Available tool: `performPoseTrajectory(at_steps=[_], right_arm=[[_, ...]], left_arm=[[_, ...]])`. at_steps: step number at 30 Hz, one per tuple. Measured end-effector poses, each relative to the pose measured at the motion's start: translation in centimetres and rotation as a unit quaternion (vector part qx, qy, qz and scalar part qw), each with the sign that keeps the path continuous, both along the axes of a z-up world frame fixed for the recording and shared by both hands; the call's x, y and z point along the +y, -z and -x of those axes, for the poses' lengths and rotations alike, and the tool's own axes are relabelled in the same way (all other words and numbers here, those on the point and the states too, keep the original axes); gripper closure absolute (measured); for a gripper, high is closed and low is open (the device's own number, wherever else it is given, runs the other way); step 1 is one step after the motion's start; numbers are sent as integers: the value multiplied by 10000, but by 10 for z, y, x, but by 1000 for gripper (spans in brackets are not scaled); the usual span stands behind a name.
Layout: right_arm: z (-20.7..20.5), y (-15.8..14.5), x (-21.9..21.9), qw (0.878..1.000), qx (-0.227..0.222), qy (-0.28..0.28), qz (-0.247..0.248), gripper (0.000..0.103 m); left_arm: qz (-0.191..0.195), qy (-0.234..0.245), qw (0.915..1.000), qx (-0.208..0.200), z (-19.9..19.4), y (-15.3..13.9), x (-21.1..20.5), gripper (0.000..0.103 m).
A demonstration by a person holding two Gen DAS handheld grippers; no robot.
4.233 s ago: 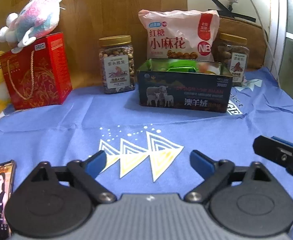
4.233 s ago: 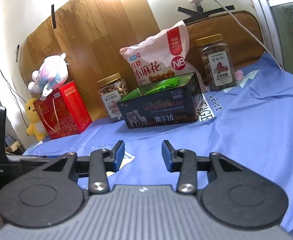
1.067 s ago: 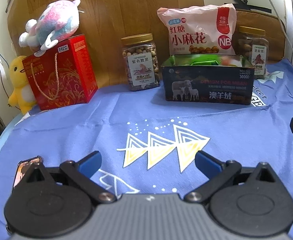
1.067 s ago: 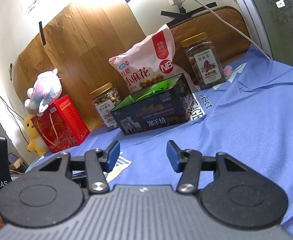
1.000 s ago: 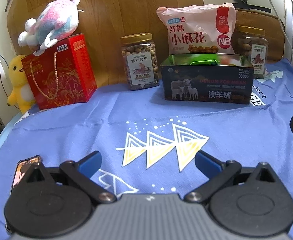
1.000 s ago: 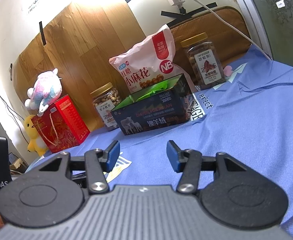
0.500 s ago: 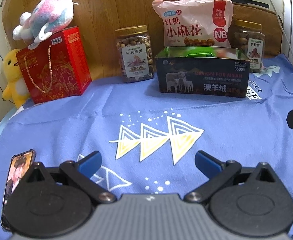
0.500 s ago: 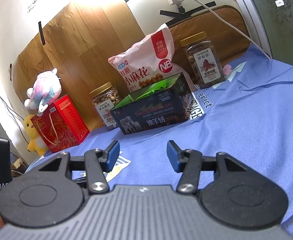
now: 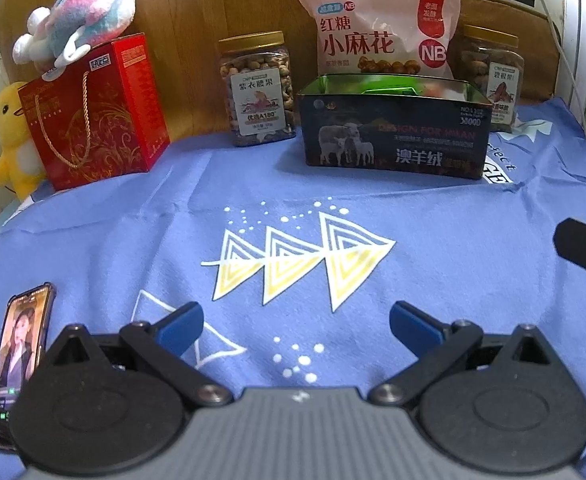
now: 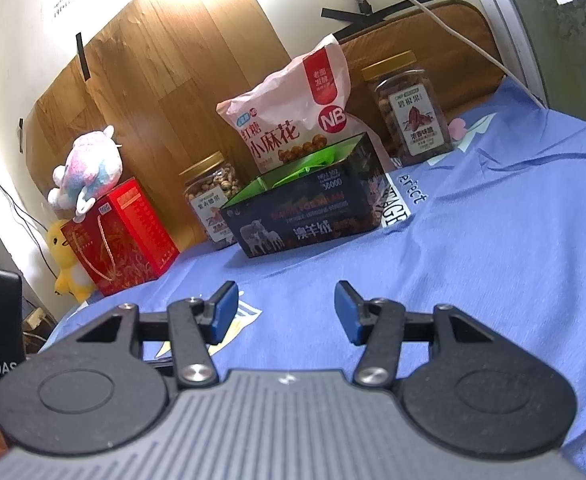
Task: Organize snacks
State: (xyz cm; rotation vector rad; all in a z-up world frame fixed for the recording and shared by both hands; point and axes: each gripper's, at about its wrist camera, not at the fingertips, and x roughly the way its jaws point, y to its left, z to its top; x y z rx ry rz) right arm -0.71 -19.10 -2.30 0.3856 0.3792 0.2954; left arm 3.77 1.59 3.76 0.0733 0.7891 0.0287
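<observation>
Hovering above the blue cloth (image 9: 453,240), the left gripper (image 9: 295,326) and right gripper (image 10: 285,312) gape empty. Snacks already fill the dark tin (image 9: 393,140) at the back; judging so, tidying looks nearly finished, with only withdrawal left.

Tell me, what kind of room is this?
Probably a room in someone's home: a table under a blue printed cloth, plush toys on a red gift box, and shop-bought snack jars against a wood-look panel.
</observation>
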Motion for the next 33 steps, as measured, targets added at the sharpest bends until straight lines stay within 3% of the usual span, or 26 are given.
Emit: performPoseTrajectory(at_steps=[3,33], right_arm=[[0,0,1,10000,0,-5,8,42],[-2,4,0,10000,89,-11,3,41]], left_arm=[[34,0,10000,24,-1,0,1,1],[92,-9,9997,229,-4,4,1,0]])
